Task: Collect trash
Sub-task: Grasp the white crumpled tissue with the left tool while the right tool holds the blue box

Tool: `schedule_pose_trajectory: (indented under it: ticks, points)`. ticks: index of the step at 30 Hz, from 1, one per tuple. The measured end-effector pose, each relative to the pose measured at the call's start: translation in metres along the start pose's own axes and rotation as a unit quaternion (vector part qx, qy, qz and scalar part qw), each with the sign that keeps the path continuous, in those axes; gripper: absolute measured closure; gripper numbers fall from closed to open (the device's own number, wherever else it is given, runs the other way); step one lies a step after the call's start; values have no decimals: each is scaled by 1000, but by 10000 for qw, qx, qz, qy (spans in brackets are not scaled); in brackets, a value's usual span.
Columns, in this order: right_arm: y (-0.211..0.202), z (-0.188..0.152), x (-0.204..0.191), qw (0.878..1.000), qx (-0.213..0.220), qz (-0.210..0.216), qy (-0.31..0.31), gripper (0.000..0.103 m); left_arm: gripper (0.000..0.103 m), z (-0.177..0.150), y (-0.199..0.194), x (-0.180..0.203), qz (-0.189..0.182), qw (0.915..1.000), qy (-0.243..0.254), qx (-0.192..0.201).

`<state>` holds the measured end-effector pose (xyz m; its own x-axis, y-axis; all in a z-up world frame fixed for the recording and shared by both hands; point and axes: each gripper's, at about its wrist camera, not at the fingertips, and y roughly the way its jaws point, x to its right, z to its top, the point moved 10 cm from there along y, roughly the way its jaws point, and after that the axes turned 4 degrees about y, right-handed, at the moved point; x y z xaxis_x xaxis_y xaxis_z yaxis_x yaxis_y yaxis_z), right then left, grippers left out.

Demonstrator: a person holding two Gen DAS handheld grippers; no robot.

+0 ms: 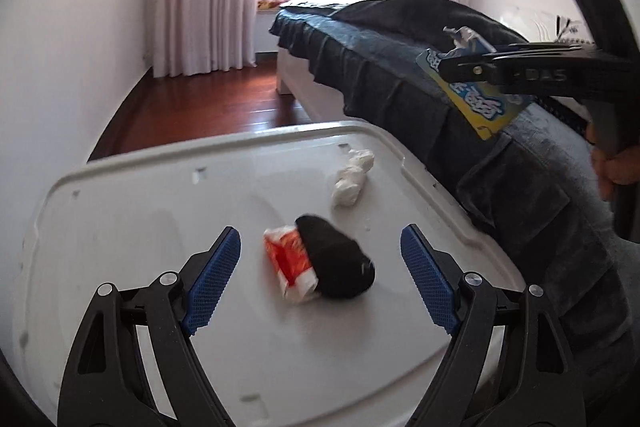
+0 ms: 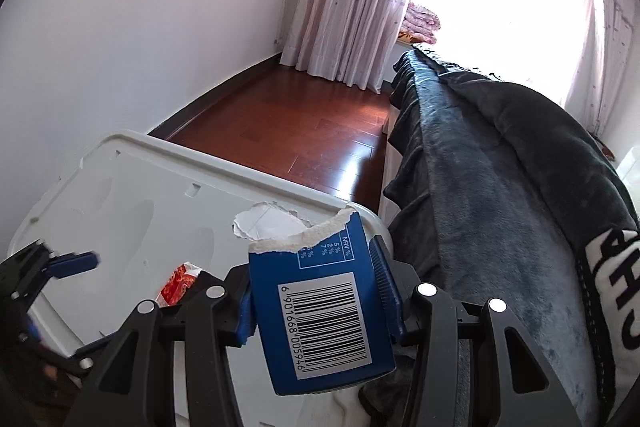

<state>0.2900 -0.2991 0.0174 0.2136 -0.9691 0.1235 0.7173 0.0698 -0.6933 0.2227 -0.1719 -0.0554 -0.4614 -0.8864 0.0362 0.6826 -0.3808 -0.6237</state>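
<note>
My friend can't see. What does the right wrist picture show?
The right gripper is shut on a torn blue box with a barcode. Below it is a white plastic lid with a red wrapper on it, beside a bed with a dark blanket.

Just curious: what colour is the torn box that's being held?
Blue, with a white barcode panel; the box shows best in the right wrist view.

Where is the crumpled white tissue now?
In the left wrist view, the crumpled white tissue lies on the white lid, toward its far right edge, beyond the black sock.
</note>
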Motion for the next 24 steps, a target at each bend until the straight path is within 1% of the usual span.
schedule_pose_trajectory:
  ticks: [2, 4, 6, 7, 9, 11, 13, 15, 17, 18, 19, 21, 24]
  points:
    - [-8, -7, 12, 9999, 75, -57, 103, 54, 23, 13, 33, 7, -41, 9995, 241, -205]
    - [-13, -14, 22, 9996, 118, -10, 263, 54, 24, 24, 71, 11, -80, 9980, 319, -533]
    - [-12, -21, 31, 9995, 123, -47, 287, 54, 25, 32, 98, 15, -31, 9967, 410, -696]
    - [-11, -24, 34, 9995, 111, -67, 280, 54, 25, 34, 112, 18, -42, 9952, 506, -842]
    - [-7, -30, 41, 9996, 59, -139, 237, 54, 25, 35, 137, 26, -38, 9916, 630, -1130]
    - [-1, -35, 48, 9995, 19, -157, 267, 54, 30, 30, 161, 29, 48, 9866, 740, -1453]
    - [1, -39, 56, 9994, -5, -171, 303, 54, 32, 26, 179, 30, 114, 9821, 844, -1679]
    - [4, -42, 59, 9993, -22, -163, 339, 54, 37, 19, 194, 32, 176, 9767, 935, -1926]
    - [7, -45, 60, 9993, -47, -151, 343, 54, 60, 11, 205, 32, 119, 9722, 919, -2149]
    - [8, -45, 60, 9993, -55, -152, 331, 54, 64, 11, 207, 32, 32, 9735, 823, -2135]
    - [9, -45, 60, 9993, -48, -157, 321, 54, 67, 13, 208, 29, 92, 9741, 750, -2132]
    - [9, -46, 61, 9993, -32, -123, 354, 54, 68, 17, 206, 27, 106, 9761, 685, -2061]
    - [5, -45, 59, 9993, 23, -100, 369, 54, 69, 25, 190, 19, 139, 9835, 514, -1726]
